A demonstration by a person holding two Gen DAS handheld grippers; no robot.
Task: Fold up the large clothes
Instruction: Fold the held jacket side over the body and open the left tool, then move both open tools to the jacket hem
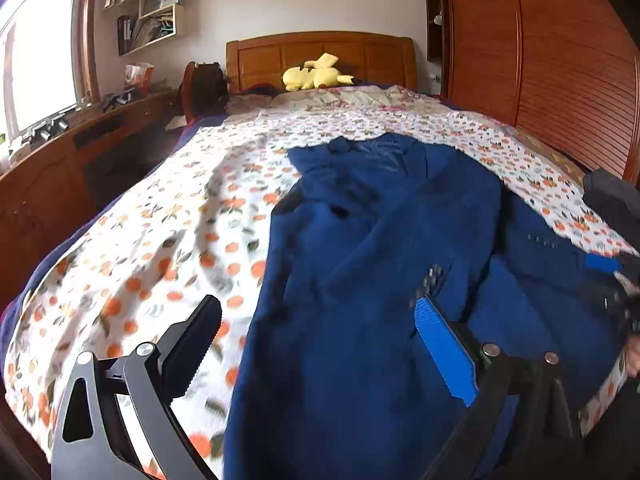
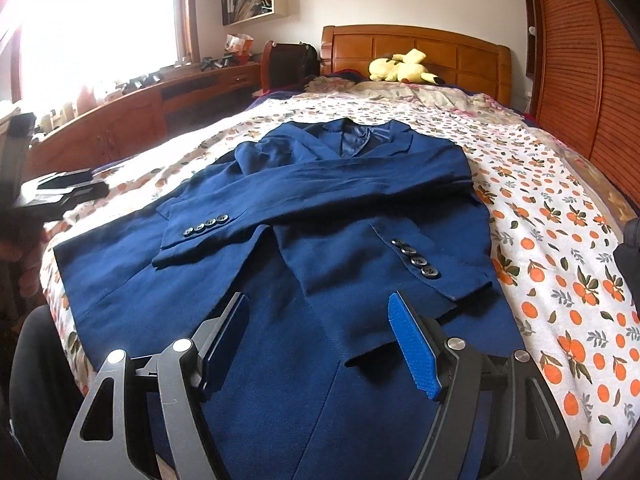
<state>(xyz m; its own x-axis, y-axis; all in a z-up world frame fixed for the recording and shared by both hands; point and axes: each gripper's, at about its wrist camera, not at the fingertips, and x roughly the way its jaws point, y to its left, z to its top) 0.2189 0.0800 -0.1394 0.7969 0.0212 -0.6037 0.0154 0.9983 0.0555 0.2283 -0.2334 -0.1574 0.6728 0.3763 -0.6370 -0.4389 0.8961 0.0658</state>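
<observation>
Left gripper (image 1: 320, 340): jaws spread wide, nothing between the pads, pointing forward and downward. One finger black (image 1: 196, 344), the other carrying a blue ribbed pad (image 1: 444, 356).

Right gripper (image 2: 320, 340): jaws parted, pads clear of any hold, angled downward. Blue pad (image 2: 416, 352) on its right finger. Its tip also shows at the far right of the left view.

On my feeds the deep navy-blue woven suit jacket (image 2: 320, 200) carries dark, near-black buttons (image 2: 414, 261) at its cuffs, and its lining at the collar shines a slightly paler blue. Under it I see the white bed sheet (image 2: 560, 248) printed with oranges and green leaves. My right claw (image 2: 318, 348) is dark grey metal with bright blue ribbed pads — the left claw (image 1: 320, 348) matches. At the reddish-brown wooden headboard (image 2: 416, 52) lies a yellow plush toy (image 2: 400, 67).
</observation>
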